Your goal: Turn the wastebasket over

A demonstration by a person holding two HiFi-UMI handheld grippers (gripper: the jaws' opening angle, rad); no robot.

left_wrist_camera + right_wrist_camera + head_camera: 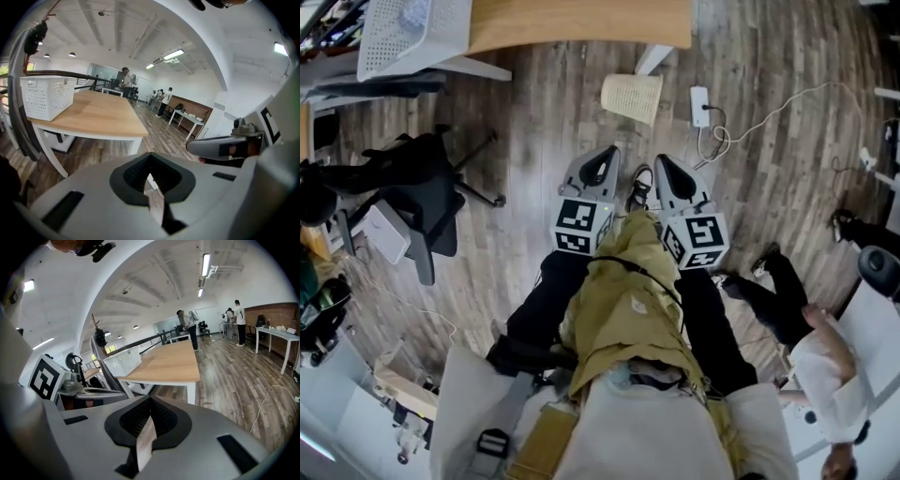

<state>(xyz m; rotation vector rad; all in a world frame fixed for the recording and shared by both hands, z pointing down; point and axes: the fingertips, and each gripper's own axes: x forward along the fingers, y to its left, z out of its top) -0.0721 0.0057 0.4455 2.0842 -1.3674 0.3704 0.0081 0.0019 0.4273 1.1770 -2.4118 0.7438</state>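
A cream mesh wastebasket (631, 97) rests on the wooden floor just below the table's white leg; I cannot tell which end is up. My left gripper (602, 155) and right gripper (662, 161) hang side by side over the floor, short of the basket and apart from it. Both point toward it. Seen from the left gripper view, my left gripper (150, 177) has its jaws together with nothing between them. My right gripper (149, 422) looks the same in the right gripper view, shut and empty. Neither gripper view shows the wastebasket.
A wooden table (581, 23) with a white perforated crate (403, 33) stands beyond the basket. A white power strip (700, 105) and its cable lie to the right. A black office chair (417, 197) is at left, another person (811, 337) at right.
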